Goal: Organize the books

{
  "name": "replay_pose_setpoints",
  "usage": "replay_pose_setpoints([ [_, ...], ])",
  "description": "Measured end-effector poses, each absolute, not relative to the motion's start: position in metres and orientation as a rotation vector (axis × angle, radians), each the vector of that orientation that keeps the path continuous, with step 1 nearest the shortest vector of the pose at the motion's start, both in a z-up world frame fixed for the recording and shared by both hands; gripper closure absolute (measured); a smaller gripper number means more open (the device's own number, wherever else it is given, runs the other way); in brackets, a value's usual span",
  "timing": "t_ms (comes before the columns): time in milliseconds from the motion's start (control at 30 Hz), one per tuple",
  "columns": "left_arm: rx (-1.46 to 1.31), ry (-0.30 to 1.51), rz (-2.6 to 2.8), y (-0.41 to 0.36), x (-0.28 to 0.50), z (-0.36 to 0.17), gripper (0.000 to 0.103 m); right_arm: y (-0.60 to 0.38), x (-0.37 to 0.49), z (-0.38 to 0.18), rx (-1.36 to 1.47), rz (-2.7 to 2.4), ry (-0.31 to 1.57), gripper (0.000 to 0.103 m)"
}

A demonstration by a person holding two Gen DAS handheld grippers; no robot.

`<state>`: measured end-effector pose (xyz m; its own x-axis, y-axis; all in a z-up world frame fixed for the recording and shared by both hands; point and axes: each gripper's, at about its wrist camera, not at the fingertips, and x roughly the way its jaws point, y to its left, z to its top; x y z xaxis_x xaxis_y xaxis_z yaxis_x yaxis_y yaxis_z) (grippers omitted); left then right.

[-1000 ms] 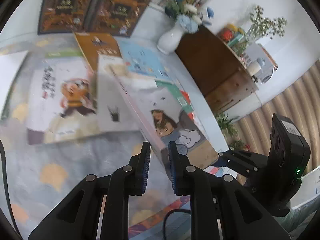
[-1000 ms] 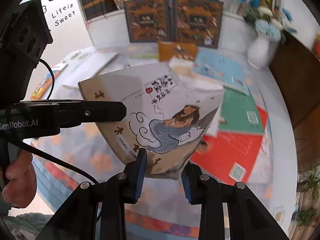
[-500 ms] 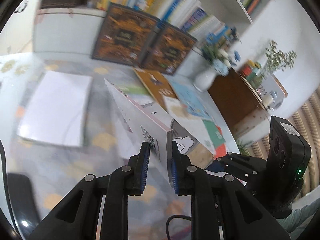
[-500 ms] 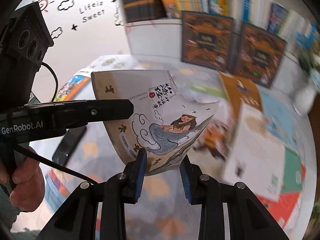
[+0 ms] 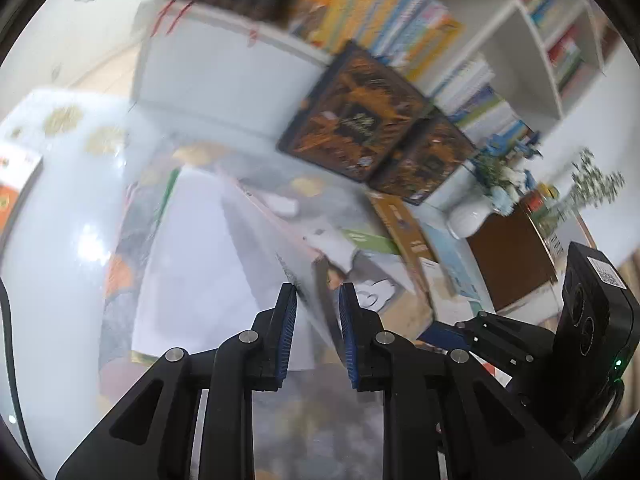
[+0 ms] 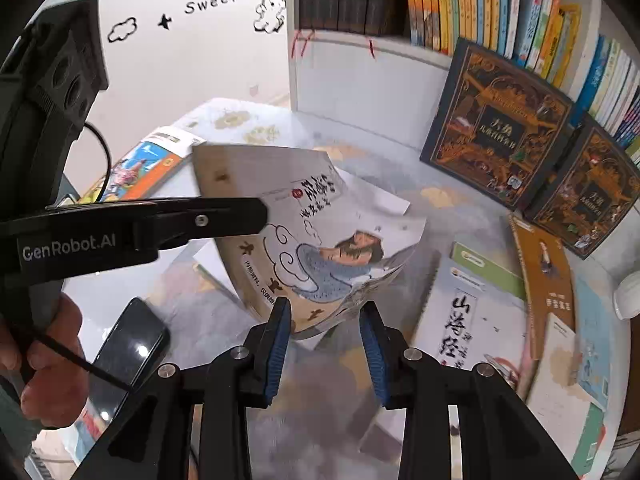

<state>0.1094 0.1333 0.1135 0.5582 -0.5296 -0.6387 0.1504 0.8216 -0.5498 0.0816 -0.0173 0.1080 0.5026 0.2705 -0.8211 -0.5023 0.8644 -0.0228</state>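
Both tools on the same illustrated paperback (image 6: pixel 316 240), held up off the tabletop (image 6: pixel 448 196), tilted, cover bowed. Left tool (image 5: pixel 316 300) nearly closed, pinching the book's edge between its pads. Right tool (image 6: pixel 326 312): jaws opening; book's lower corner sits between them, touching the left pad, clear gap to the right one. Person's hand (image 6: pixel 48 368) grips the left tool's handle. Other books lie flat to the right; two dark ornate volumes (image 6: pixel 496 128) lean against the bookshelf (image 6: pixel 360 76). Phone (image 6: pixel 128 348) lower left.
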Motion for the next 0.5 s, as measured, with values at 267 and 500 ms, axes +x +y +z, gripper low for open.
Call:
replay_pose_setpoints([
  [267,-0.576,0.968,-0.367,0.168,0.119,0.068,0.085,-0.012,0.110,0.082,-0.132,0.496,1.070,0.068],
  [500,-0.568,1.041,-0.250,0.196,0.130,0.051,0.080,-0.009,0.104,0.069,-0.201,0.468,1.079,0.068],
])
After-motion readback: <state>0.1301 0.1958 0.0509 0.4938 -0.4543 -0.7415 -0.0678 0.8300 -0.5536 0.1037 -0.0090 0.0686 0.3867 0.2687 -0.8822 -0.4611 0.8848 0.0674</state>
